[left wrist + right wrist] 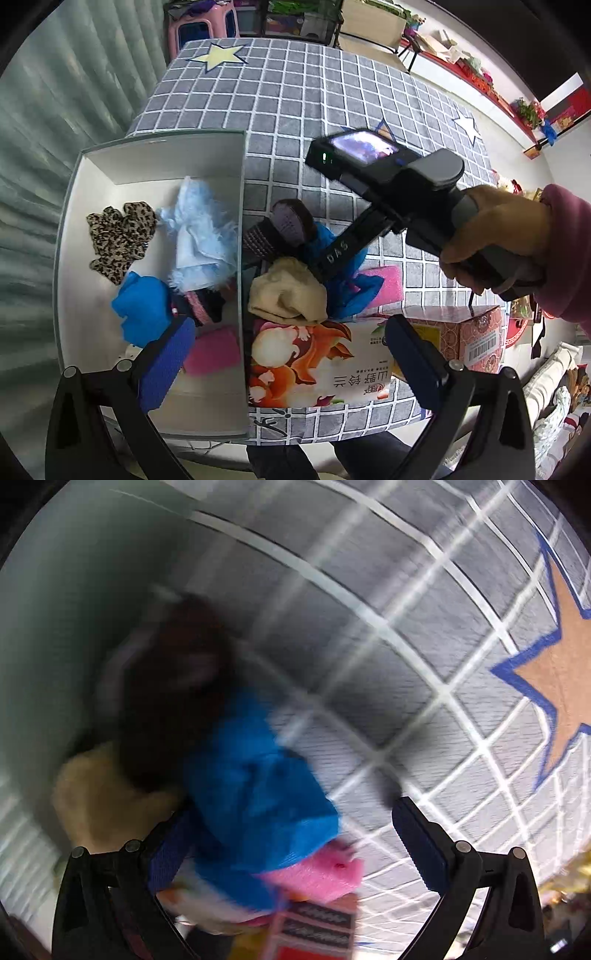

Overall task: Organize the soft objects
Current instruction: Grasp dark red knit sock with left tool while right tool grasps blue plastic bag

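A white open box [159,155] sits on the grey checked tablecloth [295,103], and several soft pieces lie inside it: a leopard-print glove [120,240] flat against the floor of the box, a fluffy pale-blue cloth [201,236] bunched beside it, a bright blue cloth [142,308] crumpled nearer the camera, a dark knitted piece with a pink band [201,304] and a pink sponge [212,350]. Just outside the box wall is a second heap on the tablecloth: a dark brown knitted sock [282,229] with a striped cuff leaning on the wall, a cream plush cloth [286,291] folded in a lump, a blue fabric piece [351,291] partly under the other tool, and a pink sponge block [386,284]. A printed carton [317,365] lies close to the heap. The left gripper [290,354] hangs above box and carton with jaws spread wide and nothing between them. The right gripper [291,845] reaches down into the heap, jaws wide apart, the blue fabric [258,790] bulging between them; the right wrist view is motion-blurred, so whether either pad touches it I cannot tell
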